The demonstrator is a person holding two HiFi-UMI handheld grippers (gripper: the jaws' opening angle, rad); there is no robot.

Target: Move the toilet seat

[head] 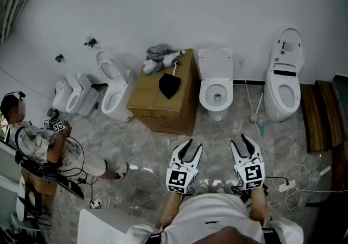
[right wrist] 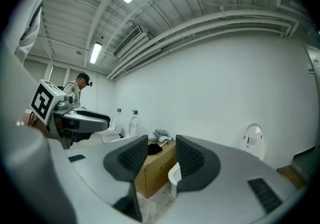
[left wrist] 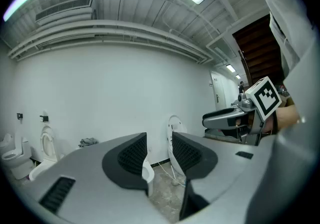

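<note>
A white toilet (head: 216,82) with its lid raised against the wall stands straight ahead, beside a cardboard box (head: 166,96). A second white toilet (head: 283,82) with an upright lid stands further right. My left gripper (head: 193,145) and right gripper (head: 239,139) hover side by side close to my body, well short of both toilets, pointing toward them. Both are shut with nothing between the pads. In the left gripper view the left gripper (left wrist: 159,140) frames a toilet bowl (left wrist: 147,173) and a raised lid (left wrist: 175,125). The right gripper (right wrist: 161,140) faces the box (right wrist: 155,165).
Clothes and a black item lie on the box. More toilets (head: 115,88) stand at the left wall. A person (head: 43,145) sits at the left with equipment. Cables and a power strip (head: 286,185) lie on the floor at right, near wooden planks (head: 321,115).
</note>
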